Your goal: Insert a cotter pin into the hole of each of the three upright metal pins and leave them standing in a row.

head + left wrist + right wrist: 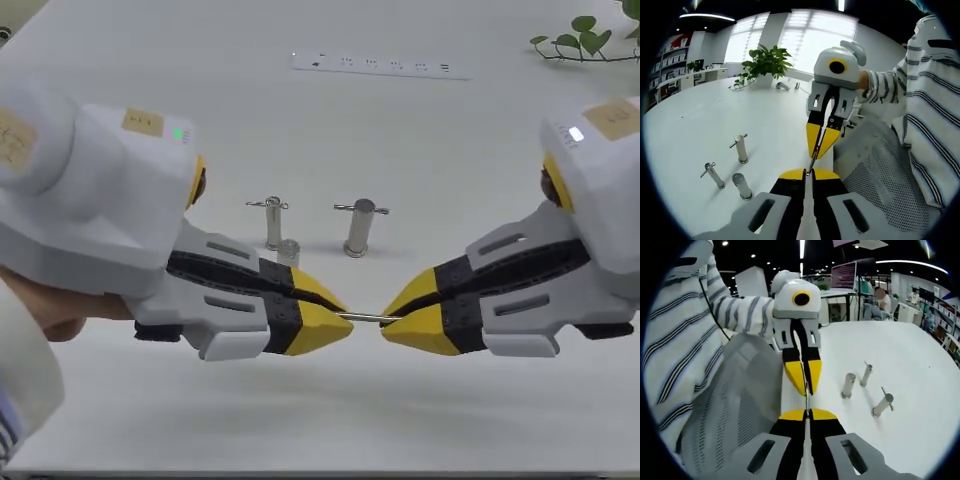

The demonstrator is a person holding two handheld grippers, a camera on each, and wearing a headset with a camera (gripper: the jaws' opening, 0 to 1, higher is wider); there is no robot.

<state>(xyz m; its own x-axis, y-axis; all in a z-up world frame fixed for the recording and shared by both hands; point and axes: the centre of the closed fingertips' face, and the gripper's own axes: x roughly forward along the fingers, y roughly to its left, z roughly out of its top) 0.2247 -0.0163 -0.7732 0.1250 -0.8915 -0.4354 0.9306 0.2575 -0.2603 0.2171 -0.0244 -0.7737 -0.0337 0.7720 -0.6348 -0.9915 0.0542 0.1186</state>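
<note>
My left gripper (343, 326) and right gripper (388, 324) both pinch the cotter (365, 317).
Behind left jaws, the third pin (288, 252) is bare; I'd thread it next.

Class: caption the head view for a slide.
Left gripper and right gripper pinch one cotter pin; three metal pins stand behind.

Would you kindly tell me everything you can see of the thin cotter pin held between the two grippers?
The thin silver metal cotter pin is a slim, straight-looking wire, lying roughly level. The left gripper clamps one end in its shut yellow fingers, the right gripper the other. Its ends are hidden.
</note>
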